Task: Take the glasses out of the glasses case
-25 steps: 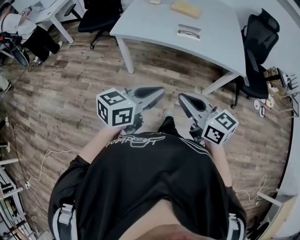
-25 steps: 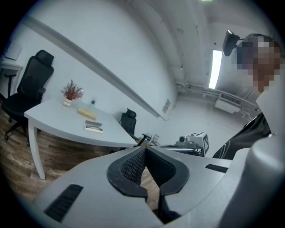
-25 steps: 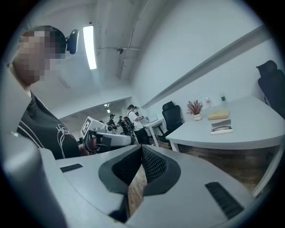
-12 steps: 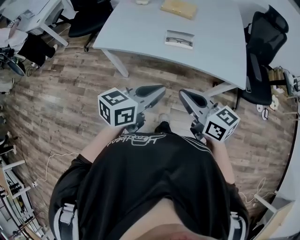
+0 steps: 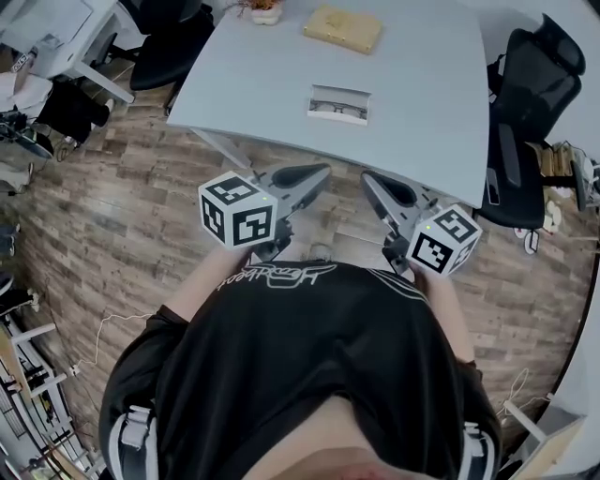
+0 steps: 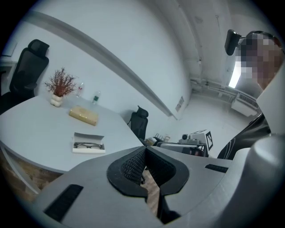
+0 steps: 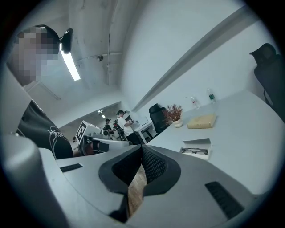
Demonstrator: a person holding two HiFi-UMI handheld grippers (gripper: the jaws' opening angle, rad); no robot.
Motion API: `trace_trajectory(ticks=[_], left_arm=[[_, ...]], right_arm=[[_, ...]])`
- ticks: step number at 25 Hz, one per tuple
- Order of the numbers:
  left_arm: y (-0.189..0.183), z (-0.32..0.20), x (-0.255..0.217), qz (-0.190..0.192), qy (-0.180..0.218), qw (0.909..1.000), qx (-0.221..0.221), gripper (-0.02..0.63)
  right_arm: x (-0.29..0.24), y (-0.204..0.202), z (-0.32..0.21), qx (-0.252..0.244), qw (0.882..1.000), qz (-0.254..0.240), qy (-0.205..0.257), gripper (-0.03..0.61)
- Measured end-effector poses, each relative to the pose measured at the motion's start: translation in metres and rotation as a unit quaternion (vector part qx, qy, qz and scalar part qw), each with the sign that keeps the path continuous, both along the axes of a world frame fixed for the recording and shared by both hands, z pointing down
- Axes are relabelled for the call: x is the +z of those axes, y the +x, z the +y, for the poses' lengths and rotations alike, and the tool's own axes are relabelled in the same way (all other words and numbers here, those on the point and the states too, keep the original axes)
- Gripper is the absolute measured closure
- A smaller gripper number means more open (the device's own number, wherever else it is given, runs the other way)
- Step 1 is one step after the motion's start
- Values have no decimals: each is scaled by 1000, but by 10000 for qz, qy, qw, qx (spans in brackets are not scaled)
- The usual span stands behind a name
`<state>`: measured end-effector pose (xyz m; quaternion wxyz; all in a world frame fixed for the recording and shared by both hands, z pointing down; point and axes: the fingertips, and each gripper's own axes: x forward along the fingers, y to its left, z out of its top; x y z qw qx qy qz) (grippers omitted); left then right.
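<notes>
Both grippers are held over the wood floor [image 5: 122, 206], short of the table [image 5: 431, 103]. The left gripper [image 5: 322, 174] is clenched, its jaw tips meeting with nothing between them. The right gripper [image 5: 367, 180] is clenched and empty likewise. The case [image 5: 339, 93] lies open near the table's front edge, well apart from both grippers, with the glasses [image 5: 338, 109] inside. A tan box [image 5: 342, 28] sits near the far edge.

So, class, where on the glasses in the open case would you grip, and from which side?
Probably the bridge between the lenses of the glasses, coming from above: they lie flat in the open case, whose walls seem to block the sides.
</notes>
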<state>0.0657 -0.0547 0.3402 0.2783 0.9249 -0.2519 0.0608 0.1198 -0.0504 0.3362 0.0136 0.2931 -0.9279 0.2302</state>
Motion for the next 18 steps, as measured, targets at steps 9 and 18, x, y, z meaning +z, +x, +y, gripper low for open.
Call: trace_trajectory(ticks=[9, 18], left_arm=[[-1, -25, -6, -14, 136, 9998, -161, 606], [-16, -64, 12, -64, -59, 9998, -182, 607]], right_arm=[[-6, 0, -28, -224, 9994, 118, 247, 569], [9, -11, -67, -212, 9993, 283, 142, 569]])
